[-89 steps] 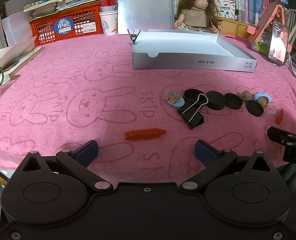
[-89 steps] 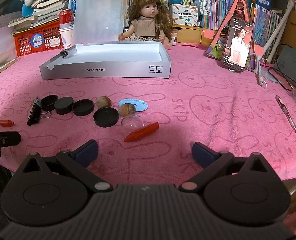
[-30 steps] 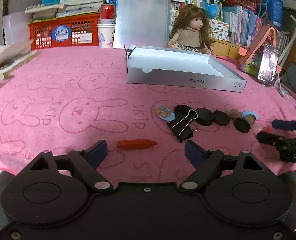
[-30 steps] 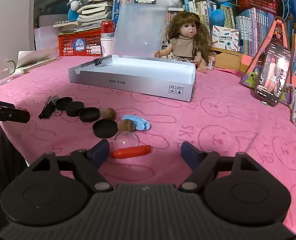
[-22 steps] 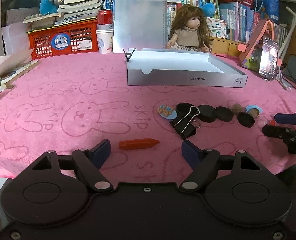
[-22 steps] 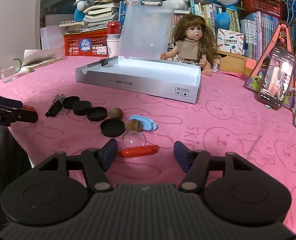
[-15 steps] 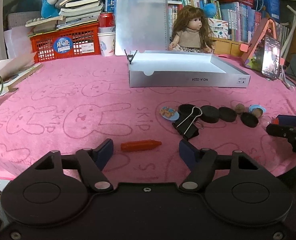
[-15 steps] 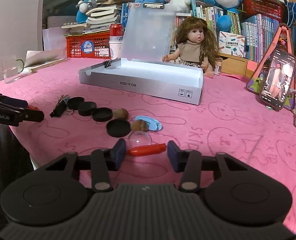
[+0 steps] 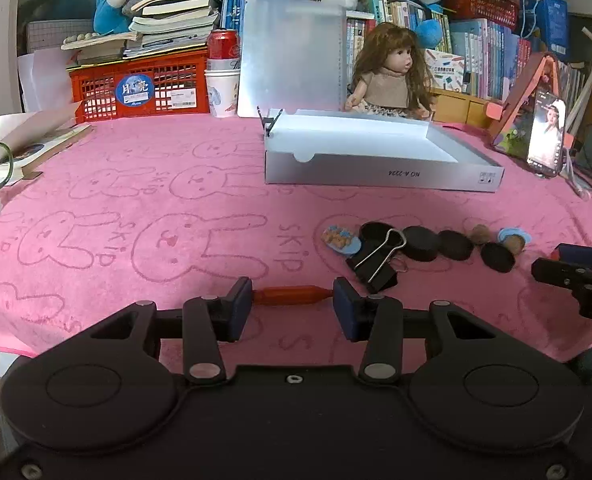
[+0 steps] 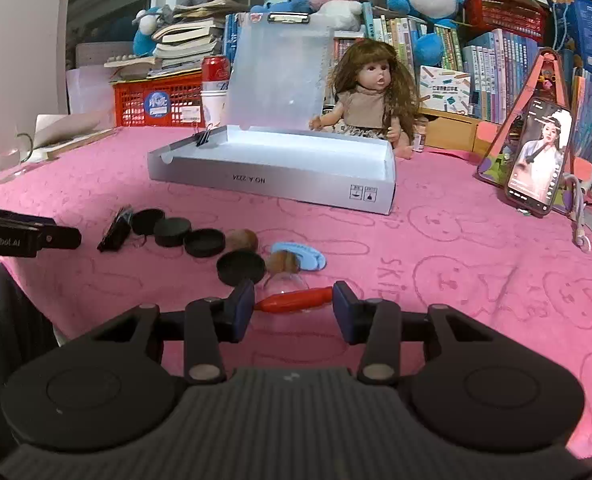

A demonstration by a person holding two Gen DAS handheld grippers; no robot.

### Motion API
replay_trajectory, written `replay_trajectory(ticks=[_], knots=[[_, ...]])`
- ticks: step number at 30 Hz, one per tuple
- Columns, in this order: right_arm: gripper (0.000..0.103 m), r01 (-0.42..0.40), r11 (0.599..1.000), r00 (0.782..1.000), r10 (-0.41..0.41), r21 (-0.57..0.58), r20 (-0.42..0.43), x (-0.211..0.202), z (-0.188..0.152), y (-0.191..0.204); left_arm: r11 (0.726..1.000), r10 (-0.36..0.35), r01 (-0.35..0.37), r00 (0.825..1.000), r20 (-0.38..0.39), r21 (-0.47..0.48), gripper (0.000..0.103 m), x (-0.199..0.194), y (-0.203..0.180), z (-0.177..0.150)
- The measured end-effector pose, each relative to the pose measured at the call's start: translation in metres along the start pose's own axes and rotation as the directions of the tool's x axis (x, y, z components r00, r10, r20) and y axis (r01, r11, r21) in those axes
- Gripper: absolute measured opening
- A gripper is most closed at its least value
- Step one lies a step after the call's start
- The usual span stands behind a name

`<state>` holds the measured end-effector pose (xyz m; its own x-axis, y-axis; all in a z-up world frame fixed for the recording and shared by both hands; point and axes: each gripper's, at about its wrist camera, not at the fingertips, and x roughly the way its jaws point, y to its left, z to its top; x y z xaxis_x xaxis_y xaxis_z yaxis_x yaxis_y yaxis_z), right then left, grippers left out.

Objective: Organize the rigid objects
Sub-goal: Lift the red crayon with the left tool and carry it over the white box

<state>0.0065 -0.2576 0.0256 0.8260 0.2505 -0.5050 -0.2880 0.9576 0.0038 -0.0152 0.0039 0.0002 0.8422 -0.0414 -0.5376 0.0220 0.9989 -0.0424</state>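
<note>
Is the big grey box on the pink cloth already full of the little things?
No, the grey box shows only a bare white inside, with a clip on its rim.

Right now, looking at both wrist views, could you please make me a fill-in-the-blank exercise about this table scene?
1. The red crayon between the left gripper fingers lies on a ____ towel.
2. A black binder clip is fastened on the corner of the open grey ____.
3. The doll sits ____ the box.
4. The red can stands on a stack of paper ____.

Missing words: pink; box; behind; cups
</note>
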Motion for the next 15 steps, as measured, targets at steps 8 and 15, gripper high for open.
replay_trajectory(ticks=[8,15], knots=[[0.047,0.053,0.995,0.998,-0.052,0.081,-0.021,0.003,0.014,-0.004,1.0,-0.011,0.011,1.0,0.018,0.001,0.042,-0.008,-0.005,0.015],[0.047,0.098,0.982,0.994,-0.089,0.162,-0.065,0.012,0.031,-0.009,1.0,-0.015,0.015,1.0,0.027,0.014,0.042,-0.005,-0.009,0.038]])
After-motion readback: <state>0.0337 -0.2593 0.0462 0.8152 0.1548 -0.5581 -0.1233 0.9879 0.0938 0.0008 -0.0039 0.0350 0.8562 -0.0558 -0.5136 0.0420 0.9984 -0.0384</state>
